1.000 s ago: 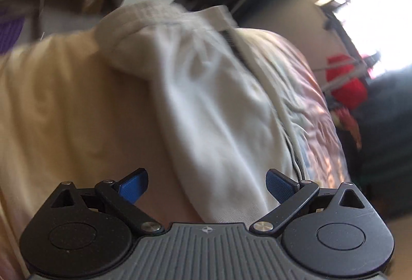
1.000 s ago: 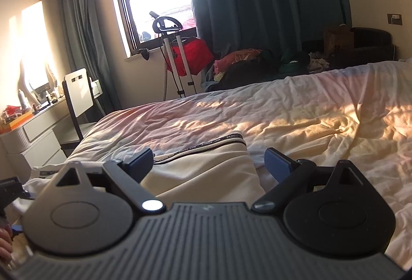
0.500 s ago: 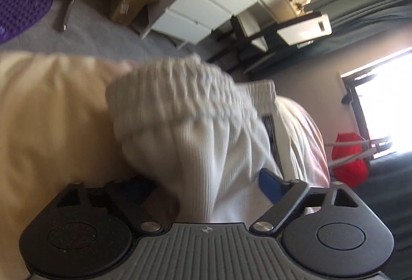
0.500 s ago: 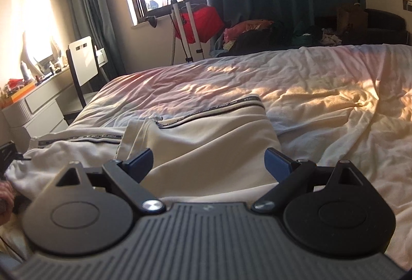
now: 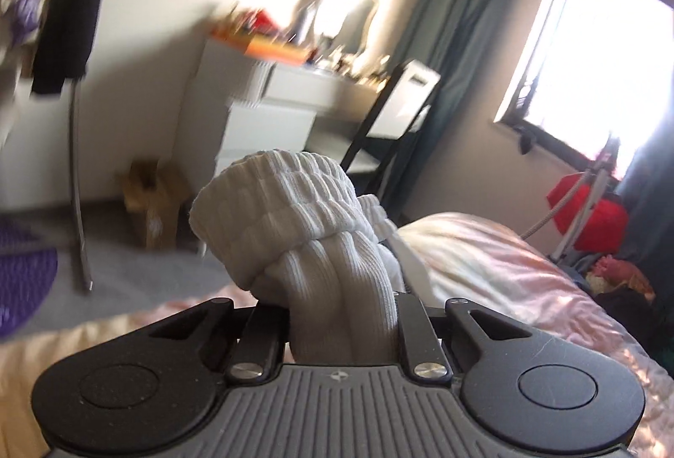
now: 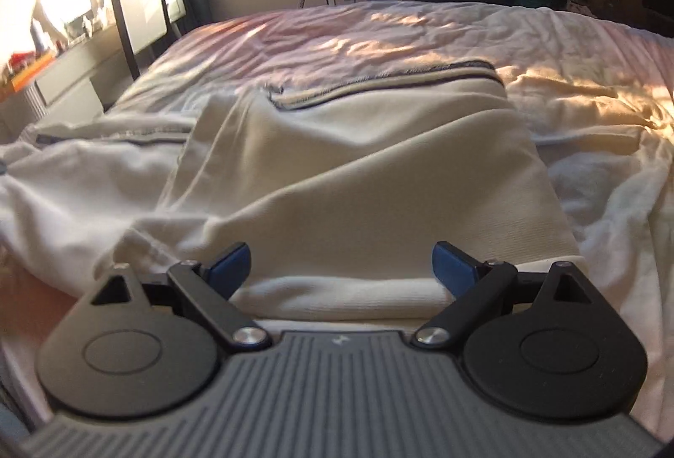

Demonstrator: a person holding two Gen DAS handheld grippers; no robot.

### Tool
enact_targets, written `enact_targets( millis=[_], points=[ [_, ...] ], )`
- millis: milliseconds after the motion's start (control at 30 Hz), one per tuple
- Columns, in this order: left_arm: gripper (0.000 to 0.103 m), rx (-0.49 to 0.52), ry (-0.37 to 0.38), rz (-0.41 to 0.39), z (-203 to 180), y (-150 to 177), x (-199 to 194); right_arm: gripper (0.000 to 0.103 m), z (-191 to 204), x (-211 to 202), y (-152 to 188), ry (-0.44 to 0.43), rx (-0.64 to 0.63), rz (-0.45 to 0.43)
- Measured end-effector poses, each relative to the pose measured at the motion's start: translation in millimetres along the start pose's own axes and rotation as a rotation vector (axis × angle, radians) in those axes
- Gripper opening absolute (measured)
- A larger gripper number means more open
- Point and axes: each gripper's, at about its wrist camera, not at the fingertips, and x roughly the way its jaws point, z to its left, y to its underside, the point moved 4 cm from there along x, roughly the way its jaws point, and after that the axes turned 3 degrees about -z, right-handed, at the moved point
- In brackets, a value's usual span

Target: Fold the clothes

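Observation:
A cream-white garment (image 6: 358, 171) with a dark-trimmed edge (image 6: 379, 87) lies partly folded on the pale bed sheet (image 6: 421, 32). In the left wrist view its ribbed cuff (image 5: 286, 213) bulges up out of my left gripper (image 5: 343, 314), whose jaws are closing with the fabric squeezed between them; the pads are hidden by cloth. The cuff is lifted off the bed. My right gripper (image 6: 341, 266) is open and hovers low over the near folded edge of the garment, with cloth below its blue pads (image 6: 450, 266) but nothing gripped.
A white dresser (image 5: 269, 108) with clutter on top and a chair (image 5: 404, 100) stand beyond the bed's left side. A bright window (image 5: 598, 79), dark curtains, a red bag (image 5: 589, 213), a cardboard box (image 5: 151, 201) and a purple mat (image 5: 21, 281) surround the bed.
My left gripper went from wide open to closed around the ribbed cuff and rose, swinging up to face the room. My right gripper sank closer to the garment's near fold, still open.

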Motion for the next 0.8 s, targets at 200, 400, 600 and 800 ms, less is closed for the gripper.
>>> enact_targets(
  millis=[200,400,600,800],
  points=[
    [0.014,0.013,0.133,-0.126,-83,-25,-65,0.095,-38,-51,-20,-0.001,0.166,-0.119],
    [0.013,0.007,0.274,-0.194,-180,-16,-125,0.095,-76,-90,-42,0.007,0.263,-0.243],
    [0.012,0.131,0.404,-0.263,-285,56,-177,0.095,-124,-110,-55,0.055,0.362,-0.328],
    [0.012,0.479,0.556,-0.253,-371,201,-202,0.095,-164,-110,-51,-0.053,0.536,-0.344]
  ],
)
